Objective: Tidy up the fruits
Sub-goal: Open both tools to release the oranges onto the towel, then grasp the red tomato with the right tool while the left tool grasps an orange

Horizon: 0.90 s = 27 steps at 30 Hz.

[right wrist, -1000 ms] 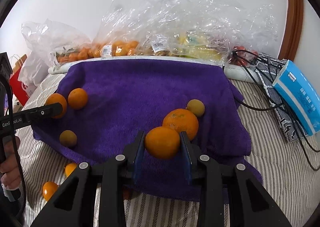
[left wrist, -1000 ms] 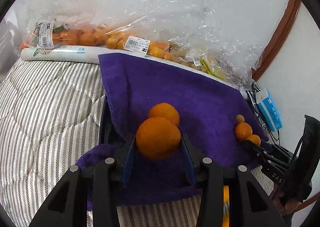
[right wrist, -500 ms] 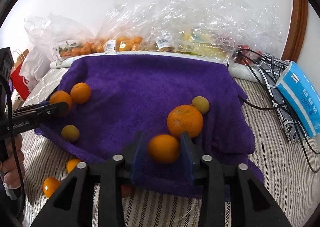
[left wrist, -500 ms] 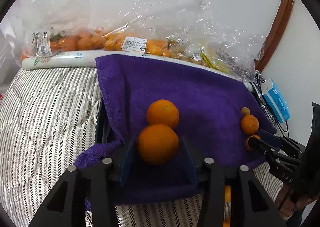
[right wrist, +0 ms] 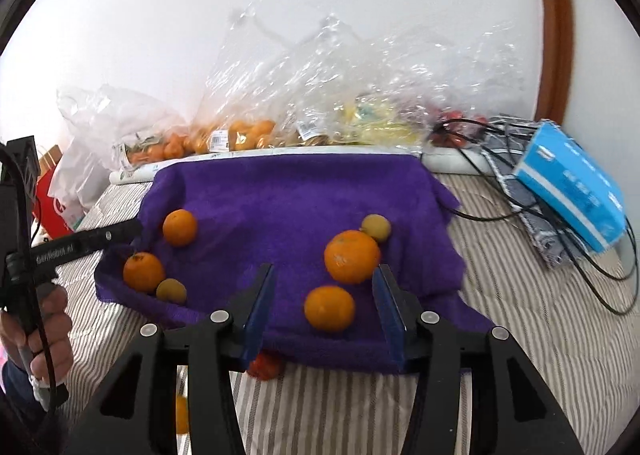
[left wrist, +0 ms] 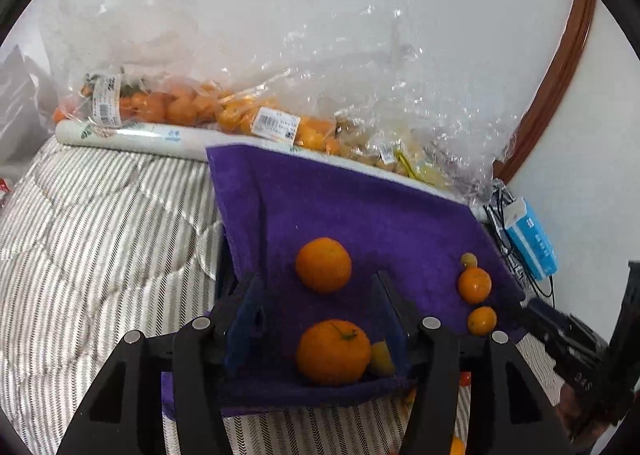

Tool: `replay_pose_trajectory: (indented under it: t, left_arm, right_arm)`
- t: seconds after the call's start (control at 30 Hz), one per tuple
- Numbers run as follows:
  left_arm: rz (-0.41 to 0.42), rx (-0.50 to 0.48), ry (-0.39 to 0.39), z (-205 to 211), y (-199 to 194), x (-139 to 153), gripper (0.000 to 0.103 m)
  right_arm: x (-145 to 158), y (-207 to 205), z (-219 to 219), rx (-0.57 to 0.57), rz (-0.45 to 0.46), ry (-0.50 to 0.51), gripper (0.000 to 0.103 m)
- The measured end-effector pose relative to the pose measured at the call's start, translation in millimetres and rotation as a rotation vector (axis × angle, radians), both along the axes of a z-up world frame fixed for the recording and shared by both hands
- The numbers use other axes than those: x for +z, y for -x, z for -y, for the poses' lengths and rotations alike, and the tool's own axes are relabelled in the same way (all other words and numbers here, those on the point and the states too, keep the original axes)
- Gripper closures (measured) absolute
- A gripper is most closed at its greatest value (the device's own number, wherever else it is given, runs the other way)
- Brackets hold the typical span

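Both oranges (left wrist: 333, 351) (right wrist: 329, 308) now out of fingers (left wrist: 244, 323)

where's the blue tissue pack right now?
Right wrist view: the blue tissue pack lies at the far right on the striped quilt, off the purple towel, atop black cables and a patterned cloth.

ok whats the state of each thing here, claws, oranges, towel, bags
left claw: opening, orange between, pads clear
right claw: opening, small orange between, untouched
purple towel: spread out, holding loose fruit
plastic bags: crumpled, fruit inside
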<state>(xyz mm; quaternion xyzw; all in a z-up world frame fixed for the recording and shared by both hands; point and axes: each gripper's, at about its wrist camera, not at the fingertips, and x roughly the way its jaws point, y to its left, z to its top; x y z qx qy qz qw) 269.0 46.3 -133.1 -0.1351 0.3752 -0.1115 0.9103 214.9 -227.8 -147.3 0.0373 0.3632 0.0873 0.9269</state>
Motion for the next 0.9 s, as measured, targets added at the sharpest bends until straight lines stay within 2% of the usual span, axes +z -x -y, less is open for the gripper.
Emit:
replay_pose_trajectory:
  t: [0.17, 0.27, 0.33, 0.5, 0.63, 0.77, 0.87, 0.9]
  left_arm:
    - [0.039, 0.033, -0.061, -2, 5, 10, 0.049]
    - [0.065, 0.032, -0.075, -4, 12, 20, 0.049]
    - [0.064, 0.031, -0.082, -6, 19, 26, 0.049]
    - [0.060, 0.017, -0.122, -14, 49, 28, 0.049]
    - [0.029, 0.030, -0.163, -24, 73, 20, 0.049]
    - [-0.011, 0.058, -0.138, -39, 95, 7, 0.049]
    - [-0.042, 0.053, -0.112, -47, 107, -1, 0.049]
    - [-0.046, 0.045, -0.107, -47, 108, -2, 0.049]
  right_arm:
    - [-1, 18, -6, -0.007, -0.014, 0.007, 0.053]
    - [-6, 26, -17, 0.040, -0.058, -0.007, 0.056]
    - [-11, 31, -25, 0.070, -0.076, -0.001, 0.061]
    - [-30, 32, -41, 0.084, -0.108, 0.034, 0.063]
    - [-43, 25, -46, 0.078, -0.133, 0.018, 0.064]
    - [-51, 17, -49, 0.084, -0.147, 0.019, 0.064]
    - [-56, 13, -52, 0.074, -0.154, 0.043, 0.078]
    - [-56, 14, -54, 0.076, -0.142, 0.055, 0.078]
